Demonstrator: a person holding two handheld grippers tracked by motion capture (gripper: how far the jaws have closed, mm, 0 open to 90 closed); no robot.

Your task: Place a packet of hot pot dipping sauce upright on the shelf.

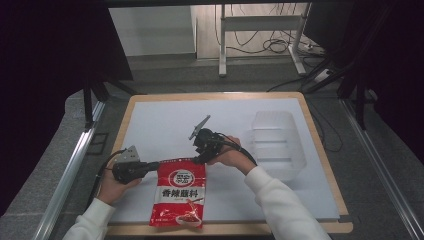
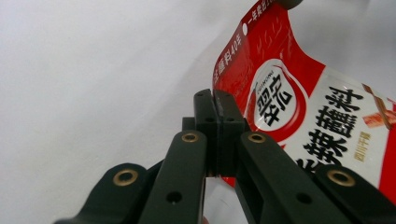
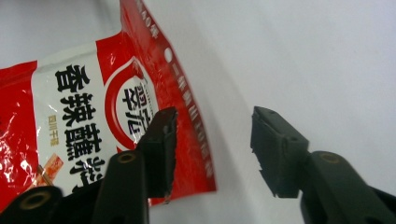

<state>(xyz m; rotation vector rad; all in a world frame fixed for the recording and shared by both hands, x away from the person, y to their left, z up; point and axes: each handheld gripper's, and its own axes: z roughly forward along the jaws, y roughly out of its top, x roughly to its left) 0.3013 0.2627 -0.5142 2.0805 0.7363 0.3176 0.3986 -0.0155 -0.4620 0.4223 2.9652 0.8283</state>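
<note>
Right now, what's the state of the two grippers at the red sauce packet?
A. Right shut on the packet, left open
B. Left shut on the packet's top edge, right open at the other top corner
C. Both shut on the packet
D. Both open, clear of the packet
B: in the left gripper view the left gripper is closed with the red sauce packet's top edge pinched in it, while the right gripper's fingers stand apart over the packet's corner.
</note>
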